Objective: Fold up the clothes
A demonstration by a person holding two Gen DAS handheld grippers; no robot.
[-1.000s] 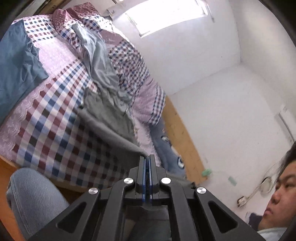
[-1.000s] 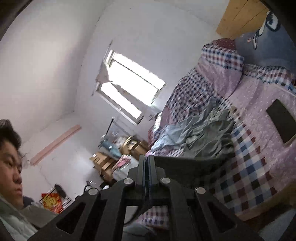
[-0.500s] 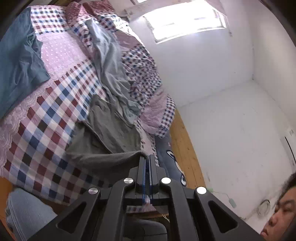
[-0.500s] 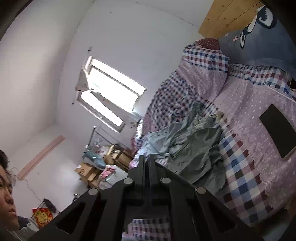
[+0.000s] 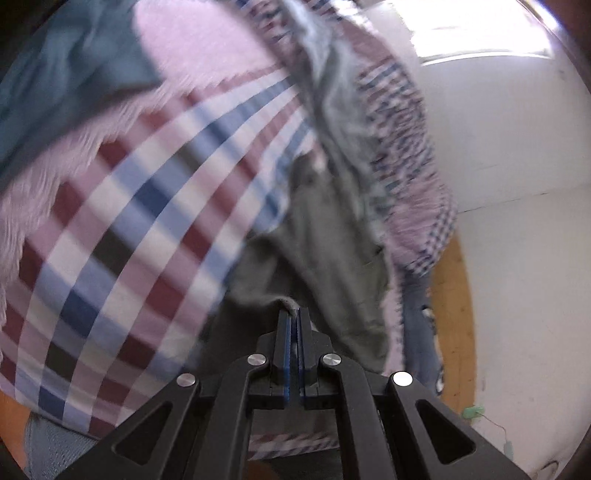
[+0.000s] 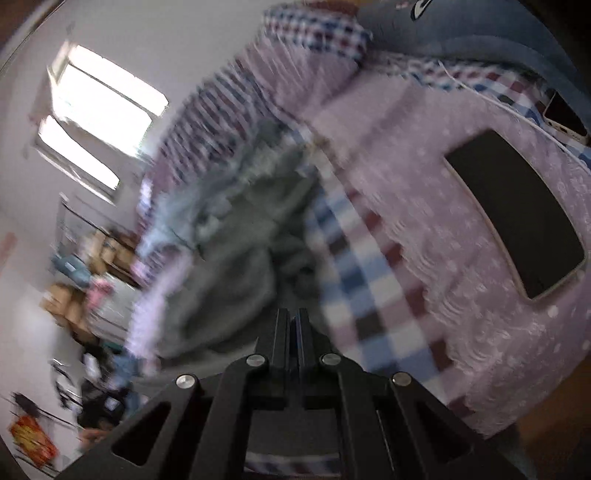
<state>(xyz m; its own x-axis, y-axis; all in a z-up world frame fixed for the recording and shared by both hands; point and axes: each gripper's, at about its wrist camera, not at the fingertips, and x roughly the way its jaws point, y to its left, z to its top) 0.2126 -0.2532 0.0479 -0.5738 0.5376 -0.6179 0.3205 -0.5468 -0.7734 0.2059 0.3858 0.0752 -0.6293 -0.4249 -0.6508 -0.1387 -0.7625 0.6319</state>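
A dark grey garment lies spread over the checked bedspread, running away from my left gripper, which is shut on a fold of its edge. In the right wrist view the same grey garment bunches toward my right gripper, which is shut on its cloth. A pale grey-blue garment lies crumpled beyond it; this pale garment shows blurred in the right view. Both views are smeared by motion.
A teal garment lies at the bed's far left. A black tablet rests on the pink dotted sheet. A blue pillow and wooden headboard stand at the bed's end. Boxes and clutter fill the floor by the window.
Both grippers have swung down and closer to the bed, carrying the grey garment's edge with them. The person's face has left both views, and the bedspread now fills the frames.
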